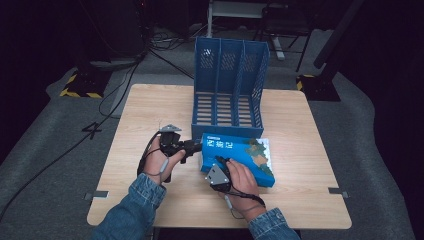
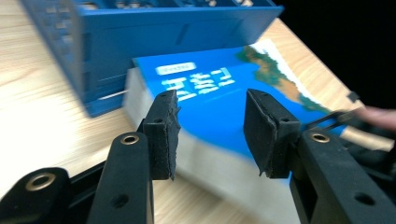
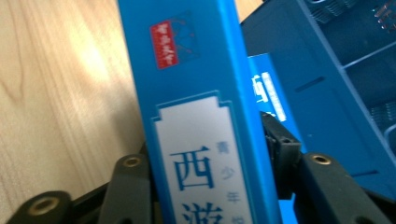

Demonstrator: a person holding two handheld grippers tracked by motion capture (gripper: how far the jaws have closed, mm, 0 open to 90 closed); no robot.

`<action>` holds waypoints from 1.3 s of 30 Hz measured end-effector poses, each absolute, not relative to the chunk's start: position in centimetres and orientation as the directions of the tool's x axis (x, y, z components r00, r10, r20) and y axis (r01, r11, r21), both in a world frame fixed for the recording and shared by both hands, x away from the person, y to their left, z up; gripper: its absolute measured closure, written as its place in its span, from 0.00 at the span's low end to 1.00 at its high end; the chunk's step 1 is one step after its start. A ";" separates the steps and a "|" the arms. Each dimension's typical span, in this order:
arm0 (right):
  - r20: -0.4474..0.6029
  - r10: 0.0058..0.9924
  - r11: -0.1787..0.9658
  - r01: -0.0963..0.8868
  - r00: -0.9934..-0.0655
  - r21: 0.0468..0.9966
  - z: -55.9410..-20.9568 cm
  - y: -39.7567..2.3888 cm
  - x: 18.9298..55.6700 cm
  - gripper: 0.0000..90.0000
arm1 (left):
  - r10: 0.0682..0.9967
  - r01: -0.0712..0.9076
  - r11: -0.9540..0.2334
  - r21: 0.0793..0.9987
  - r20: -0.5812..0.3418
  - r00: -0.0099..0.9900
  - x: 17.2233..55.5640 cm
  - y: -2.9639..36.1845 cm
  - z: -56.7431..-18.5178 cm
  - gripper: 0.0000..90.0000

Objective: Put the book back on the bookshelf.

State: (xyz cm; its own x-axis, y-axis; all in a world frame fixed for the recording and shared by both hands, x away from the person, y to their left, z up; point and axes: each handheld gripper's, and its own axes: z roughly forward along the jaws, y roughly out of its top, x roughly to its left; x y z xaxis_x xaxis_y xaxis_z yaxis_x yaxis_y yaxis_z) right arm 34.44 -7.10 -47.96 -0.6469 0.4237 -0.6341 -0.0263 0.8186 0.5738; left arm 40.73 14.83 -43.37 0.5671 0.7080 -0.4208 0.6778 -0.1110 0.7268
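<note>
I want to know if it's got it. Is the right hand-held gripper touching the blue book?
Touching. In the right gripper view the right hand-held gripper has its black jaws pressed against both sides of the blue book, clamping its spine edge.

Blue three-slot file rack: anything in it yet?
Empty: the blue plastic file rack shows bare slotted floors; the blue book lies flat on the table before it.

High view looks forward and down over the light wooden table (image 1: 150,110), fairly far. Left gripper view sits low, close, facing the thick blue-covered book (image 2: 219,107) and blue plastic slotted file rack (image 2: 154,32). Right gripper view sits tight against the same book's spine (image 3: 196,116), rack (image 3: 336,79) behind
</note>
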 end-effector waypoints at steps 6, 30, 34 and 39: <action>-0.557 0.503 0.751 0.016 -0.661 0.660 -45.4 -8.6 34.9 0.65 | 0.762 0.684 -0.128 0.718 -0.371 0.531 40.7 17.1 -44.7 0.62; -0.243 0.623 0.517 0.158 -0.743 0.841 -37.7 -12.7 35.4 0.68 | 0.806 0.607 -0.392 0.692 -0.060 0.589 40.3 19.6 -49.9 0.46; -0.183 0.601 0.477 0.165 -0.778 0.863 -37.0 -13.9 35.9 0.68 | 0.795 0.571 -0.414 0.709 -0.024 0.606 40.5 19.6 -50.2 0.41; -0.112 0.583 0.415 0.177 -0.805 0.892 -36.1 -15.4 36.3 0.68 | 0.798 0.568 -0.410 0.713 -0.022 0.603 40.5 19.6 -50.3 0.41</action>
